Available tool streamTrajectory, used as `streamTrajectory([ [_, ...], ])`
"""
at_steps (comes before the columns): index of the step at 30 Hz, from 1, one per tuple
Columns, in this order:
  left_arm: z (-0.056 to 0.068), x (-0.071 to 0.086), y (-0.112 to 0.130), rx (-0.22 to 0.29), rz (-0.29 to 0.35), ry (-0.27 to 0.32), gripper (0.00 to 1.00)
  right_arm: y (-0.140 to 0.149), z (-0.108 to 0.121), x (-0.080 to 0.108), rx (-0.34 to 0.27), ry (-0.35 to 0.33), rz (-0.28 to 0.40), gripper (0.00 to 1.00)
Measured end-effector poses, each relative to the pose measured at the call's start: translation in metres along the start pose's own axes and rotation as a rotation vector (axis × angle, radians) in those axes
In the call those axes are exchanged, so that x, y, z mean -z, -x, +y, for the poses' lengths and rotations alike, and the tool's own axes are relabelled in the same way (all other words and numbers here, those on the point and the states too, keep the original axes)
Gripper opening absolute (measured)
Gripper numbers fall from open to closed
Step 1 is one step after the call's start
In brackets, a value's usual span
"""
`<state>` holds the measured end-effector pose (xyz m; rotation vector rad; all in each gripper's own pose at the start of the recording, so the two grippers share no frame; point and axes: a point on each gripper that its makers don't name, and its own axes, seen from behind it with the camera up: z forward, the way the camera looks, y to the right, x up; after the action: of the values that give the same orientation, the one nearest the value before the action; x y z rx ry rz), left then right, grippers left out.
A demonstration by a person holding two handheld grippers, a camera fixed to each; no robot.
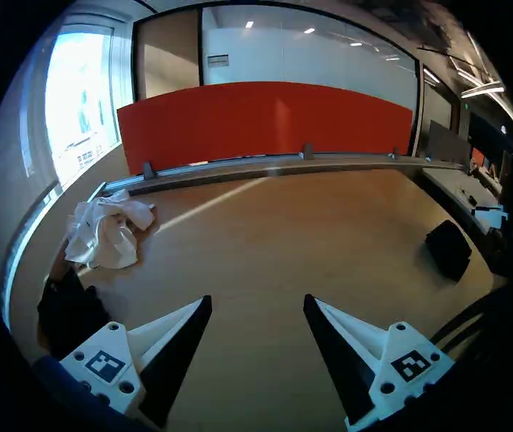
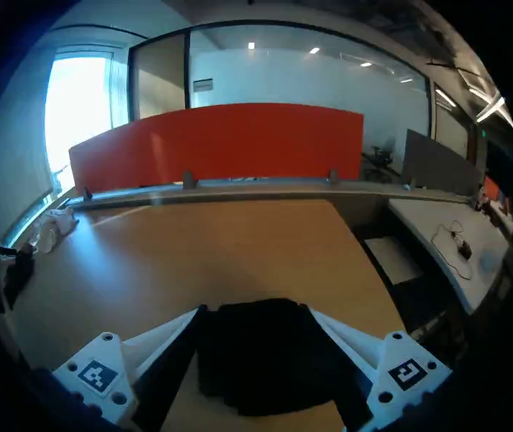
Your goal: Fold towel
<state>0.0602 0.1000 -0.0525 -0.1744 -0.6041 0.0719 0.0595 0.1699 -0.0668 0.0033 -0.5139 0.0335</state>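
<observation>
1. Dark towel point(image 2: 270, 353) lay flat between the spread fingers of the right gripper point(image 2: 253, 309). The jaws stood released either side of it, not pinching. Its edges looked squared, so probably folded.
2. Left gripper point(image 1: 256, 298) was released too, with nothing between its fingers, over bare table point(image 1: 292, 237).
3. White towel point(image 1: 105, 230) sat crumpled, well short of the red screen point(image 1: 270, 119) and toward that screen's left end. It lay forward-left of the left gripper, which I judged the nearer one.
4. A dark heap point(image 1: 69, 309) lay beside it, farther from the screen.
5. The white heap showed no clear long axis, so an edge would need finding first.
</observation>
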Motion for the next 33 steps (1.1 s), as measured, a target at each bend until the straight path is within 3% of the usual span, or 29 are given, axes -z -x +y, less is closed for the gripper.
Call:
streamTrajectory([
  [8, -0.008, 0.001, -0.022, 0.036, 0.095, -0.032, 0.95, -0.030, -0.021, 0.000, -0.022, -0.014, 0.126, 0.99],
  [18, -0.024, 0.005, -0.049, 0.104, 0.223, -0.083, 0.94, -0.067, -0.032, 0.002, -0.036, 0.003, 0.276, 0.99],
  [33, -0.044, 0.009, -0.067, 0.110, 0.315, -0.138, 0.95, -0.100, -0.065, 0.005, 0.021, 0.007, 0.364, 1.00],
])
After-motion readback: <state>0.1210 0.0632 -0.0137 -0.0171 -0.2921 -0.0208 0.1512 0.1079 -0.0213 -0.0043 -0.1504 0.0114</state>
